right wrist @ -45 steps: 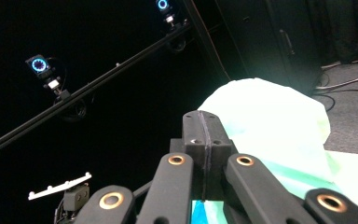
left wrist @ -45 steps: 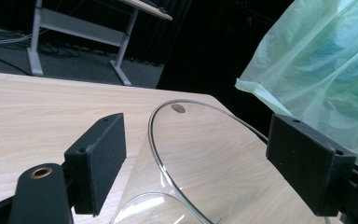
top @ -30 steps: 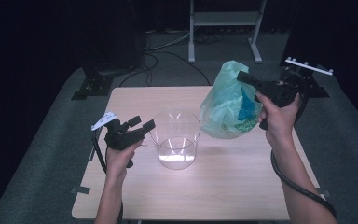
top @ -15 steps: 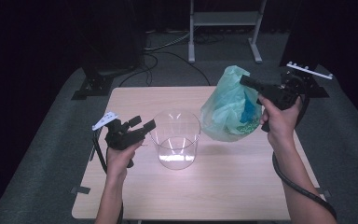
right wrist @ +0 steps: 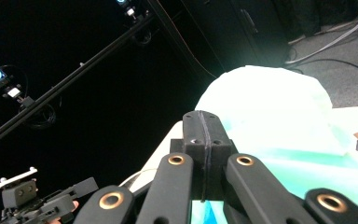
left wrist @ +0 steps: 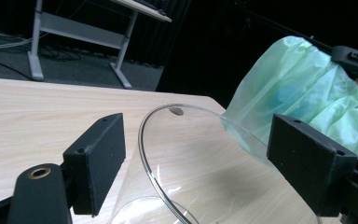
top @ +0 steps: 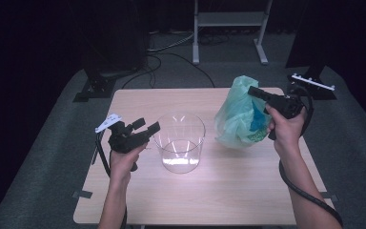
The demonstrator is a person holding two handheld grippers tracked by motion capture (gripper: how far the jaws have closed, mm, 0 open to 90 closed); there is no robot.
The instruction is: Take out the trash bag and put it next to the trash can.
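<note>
A clear round container stands upright in the middle of the wooden table. My left gripper is at its left side, open, with the near rim of the container between the wide-apart pads, which do not press on it. A pale green plastic bag with something blue-green inside sits right of the container. My right gripper is shut on the top of the green bag and holds it upright; the jaws meet in a thin line. The bag bulges just beyond the container.
A grey metal stand is on the floor behind the table. Black stand feet and cables lie at the back left, another black base at the back right. Each gripper trails a black cable.
My right gripper has come down and slightly nearer with the green bag, so the bag sits lower beside the container. The left gripper and the container have stayed put.
</note>
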